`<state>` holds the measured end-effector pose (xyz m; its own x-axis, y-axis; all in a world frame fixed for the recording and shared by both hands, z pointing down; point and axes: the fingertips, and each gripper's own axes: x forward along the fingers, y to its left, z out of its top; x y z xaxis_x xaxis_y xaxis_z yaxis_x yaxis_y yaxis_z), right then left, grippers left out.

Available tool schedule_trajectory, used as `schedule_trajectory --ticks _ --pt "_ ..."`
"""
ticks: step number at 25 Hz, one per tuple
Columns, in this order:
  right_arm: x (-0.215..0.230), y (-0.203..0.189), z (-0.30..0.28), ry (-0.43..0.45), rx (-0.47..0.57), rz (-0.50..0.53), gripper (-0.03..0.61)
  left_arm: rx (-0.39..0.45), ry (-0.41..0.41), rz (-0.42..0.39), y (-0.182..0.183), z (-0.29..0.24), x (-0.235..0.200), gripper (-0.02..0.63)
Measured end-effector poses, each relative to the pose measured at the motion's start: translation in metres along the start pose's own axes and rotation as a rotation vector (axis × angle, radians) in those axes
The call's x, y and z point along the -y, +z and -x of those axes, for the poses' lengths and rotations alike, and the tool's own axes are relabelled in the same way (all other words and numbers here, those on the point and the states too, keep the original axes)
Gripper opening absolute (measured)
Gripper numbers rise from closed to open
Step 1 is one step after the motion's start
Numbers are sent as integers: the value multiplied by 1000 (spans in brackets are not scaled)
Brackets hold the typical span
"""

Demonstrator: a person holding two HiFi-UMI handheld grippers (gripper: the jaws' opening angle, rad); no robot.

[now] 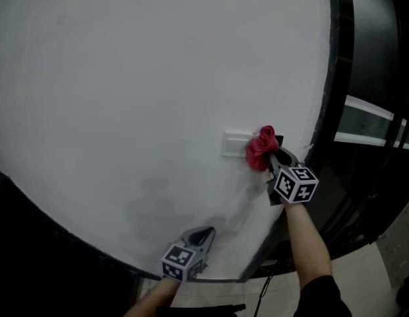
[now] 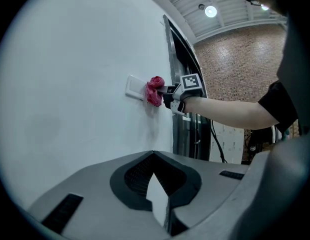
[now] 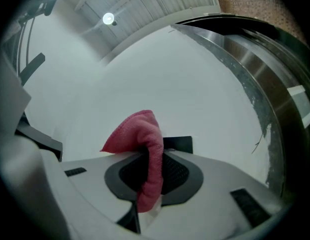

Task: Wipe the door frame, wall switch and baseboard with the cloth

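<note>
My right gripper (image 1: pixel 273 156) is shut on a bunched red cloth (image 1: pixel 262 147), which presses against the right edge of the white wall switch (image 1: pixel 235 144). From the left gripper view the cloth (image 2: pixel 154 90) covers the switch's (image 2: pixel 134 87) right side. In the right gripper view the red cloth (image 3: pixel 145 151) hangs pinched between the jaws and hides the switch. My left gripper (image 1: pixel 202 236) hangs lower, near the wall, shut with nothing in it. The dark door frame (image 1: pixel 336 78) runs up just right of the cloth.
A white wall (image 1: pixel 145 78) fills most of the head view. Right of the door frame (image 2: pixel 177 89) there is dark glass with a pale bar (image 1: pixel 369 114). A black cable (image 2: pixel 217 144) hangs by the doorway, before a brick wall (image 2: pixel 240 64).
</note>
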<state>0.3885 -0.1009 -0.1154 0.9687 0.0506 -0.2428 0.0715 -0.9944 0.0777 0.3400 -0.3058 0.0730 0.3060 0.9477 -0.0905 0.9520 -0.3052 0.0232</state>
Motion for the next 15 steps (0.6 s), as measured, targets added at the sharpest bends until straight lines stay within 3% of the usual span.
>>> schedule_trajectory --ticks 15 --pt "47 0 23 -66 -18 68 61 -12 -14 1 -4 -10 9 -6"
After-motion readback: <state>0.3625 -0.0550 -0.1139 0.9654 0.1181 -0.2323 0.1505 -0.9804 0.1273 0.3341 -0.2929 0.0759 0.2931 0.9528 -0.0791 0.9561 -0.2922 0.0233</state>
